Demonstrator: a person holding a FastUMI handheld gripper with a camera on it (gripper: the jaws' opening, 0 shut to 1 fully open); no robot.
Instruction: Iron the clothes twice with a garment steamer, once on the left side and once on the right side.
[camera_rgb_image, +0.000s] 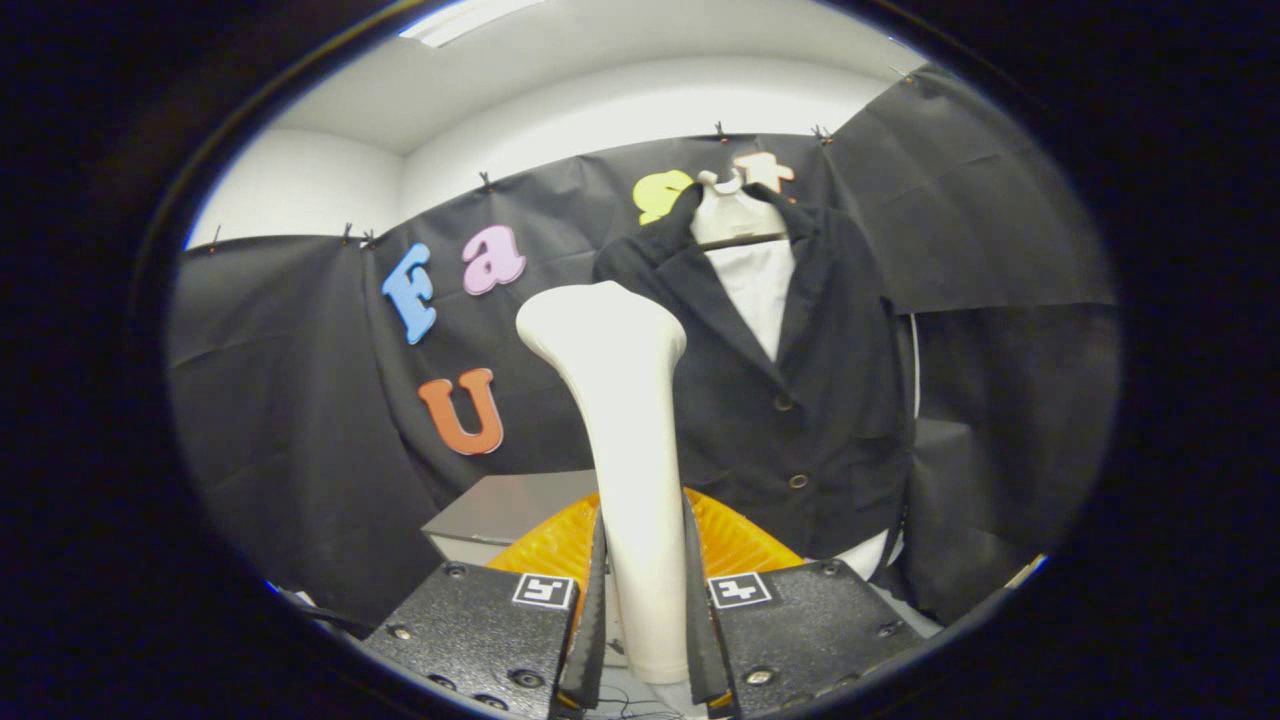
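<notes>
A white garment steamer (622, 420) stands upright between my fingers, its handle clamped by both pads and its wide head rising above them. My gripper (645, 600) is shut on that handle. Beyond the steamer and a little to the right hangs a black jacket (800, 400) on a white mannequin torso (745, 255), with two buttons down its front and its lapels open. The steamer's head sits in front of the jacket's left side, some distance short of the cloth.
An orange ribbed object (735, 540) lies just behind the fingers, under the steamer. A grey box (505, 510) sits to its left. Black cloth walls close the booth on the back, left and right.
</notes>
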